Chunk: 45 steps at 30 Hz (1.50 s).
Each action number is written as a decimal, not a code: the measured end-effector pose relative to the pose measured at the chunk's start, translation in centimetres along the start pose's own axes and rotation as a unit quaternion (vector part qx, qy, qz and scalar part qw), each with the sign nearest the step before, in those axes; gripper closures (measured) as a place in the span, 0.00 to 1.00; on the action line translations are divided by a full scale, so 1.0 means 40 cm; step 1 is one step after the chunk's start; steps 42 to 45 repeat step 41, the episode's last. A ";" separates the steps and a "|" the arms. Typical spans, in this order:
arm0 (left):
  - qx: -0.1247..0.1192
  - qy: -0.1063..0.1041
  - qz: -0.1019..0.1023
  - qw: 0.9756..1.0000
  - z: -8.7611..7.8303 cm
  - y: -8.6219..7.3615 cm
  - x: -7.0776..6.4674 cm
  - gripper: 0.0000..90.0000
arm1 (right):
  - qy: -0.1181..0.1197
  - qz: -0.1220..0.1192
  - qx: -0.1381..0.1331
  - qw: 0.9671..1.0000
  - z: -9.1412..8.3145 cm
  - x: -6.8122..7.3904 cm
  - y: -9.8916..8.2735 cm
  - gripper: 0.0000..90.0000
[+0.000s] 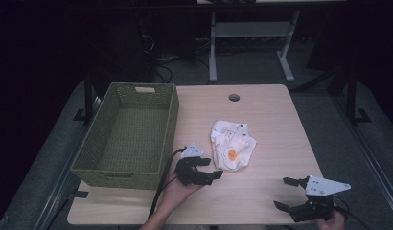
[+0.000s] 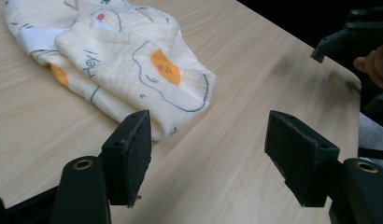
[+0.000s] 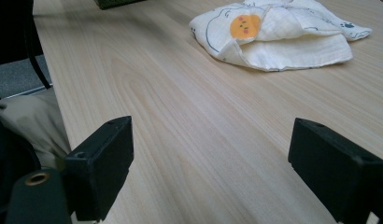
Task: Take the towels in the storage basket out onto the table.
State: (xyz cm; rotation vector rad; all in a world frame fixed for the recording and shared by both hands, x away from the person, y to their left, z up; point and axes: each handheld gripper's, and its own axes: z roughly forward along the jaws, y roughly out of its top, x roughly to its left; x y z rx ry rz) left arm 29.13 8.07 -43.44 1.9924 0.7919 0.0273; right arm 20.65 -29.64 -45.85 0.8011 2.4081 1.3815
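Note:
A crumpled cream cloth (image 1: pixel 232 143) printed with orange and blue drawings lies in the middle of the wooden table (image 1: pixel 271 124). My left gripper (image 1: pixel 212 168) hovers just off the cloth's near-left edge, jaws open and nothing between them. In the left gripper view the cloth (image 2: pixel 129 60) lies just beyond the left gripper (image 2: pixel 208 140), its near edge close to one pad. My right gripper (image 1: pixel 282 193) stands open near the table's front right corner, apart from the cloth. The right gripper view has the cloth (image 3: pixel 278 32) far ahead of the right gripper (image 3: pixel 210 158).
A green woven basket (image 1: pixel 122 175) stands on the table's left side, close to my left hand. A round cable hole (image 1: pixel 234 97) sits near the far edge. A desk frame (image 1: pixel 252 38) and cables are on the floor behind the table.

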 end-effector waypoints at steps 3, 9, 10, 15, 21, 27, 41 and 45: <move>-0.001 0.005 0.008 1.000 -0.007 -0.005 -0.006 0.35 | 0.000 0.001 0.002 1.000 0.001 0.000 0.000 0.15; 0.003 0.010 0.018 1.000 -0.016 -0.022 -0.011 0.34 | -0.001 0.003 0.003 1.000 0.001 -0.001 -0.001 0.15; 0.002 0.010 0.015 1.000 -0.017 -0.025 -0.012 0.34 | -0.001 0.003 0.003 1.000 0.001 -0.001 -0.001 0.15; 0.005 0.014 0.020 1.000 -0.021 -0.034 -0.018 0.33 | -0.003 0.003 0.001 1.000 -0.001 -0.002 -0.001 0.15; 0.007 0.017 0.020 1.000 -0.027 -0.044 -0.019 0.33 | -0.003 0.004 0.002 1.000 -0.001 -0.002 -0.002 0.15; 0.009 0.022 0.017 1.000 -0.030 -0.060 -0.019 0.33 | -0.001 0.005 0.000 1.000 -0.003 -0.002 -0.003 0.15; 0.018 0.022 0.026 0.999 -0.027 -0.082 -0.021 0.32 | 0.004 0.004 0.001 1.000 -0.016 0.002 -0.013 0.15; 0.018 0.022 0.026 0.999 -0.027 -0.082 -0.021 0.32 | 0.004 0.004 0.001 1.000 -0.016 0.002 -0.013 0.15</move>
